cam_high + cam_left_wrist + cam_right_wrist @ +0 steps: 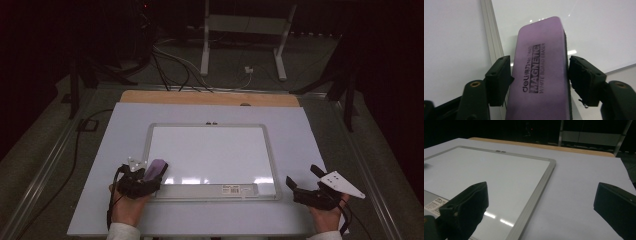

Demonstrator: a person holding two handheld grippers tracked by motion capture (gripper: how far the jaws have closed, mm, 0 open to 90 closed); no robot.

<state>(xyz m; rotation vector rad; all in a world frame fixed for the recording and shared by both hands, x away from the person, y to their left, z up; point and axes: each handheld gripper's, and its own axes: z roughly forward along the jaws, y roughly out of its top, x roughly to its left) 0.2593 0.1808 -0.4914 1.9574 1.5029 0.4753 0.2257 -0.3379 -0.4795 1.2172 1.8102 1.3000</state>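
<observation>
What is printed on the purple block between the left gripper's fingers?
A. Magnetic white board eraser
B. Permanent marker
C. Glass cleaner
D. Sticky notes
A: the left gripper view shows the purple eraser lettered "MAGNETIC WHITE BOARD ERASER" between the left gripper fingers.

whiteboard [212,150] on table [310,145], eraser [156,170] at its left

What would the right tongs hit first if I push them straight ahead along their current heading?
Probably nothing soon: the right tongs stand open over the bare white tabletop, just right of the grey-framed whiteboard. Straight ahead lies the table's far wooden edge strip, though depth is unclear.
</observation>
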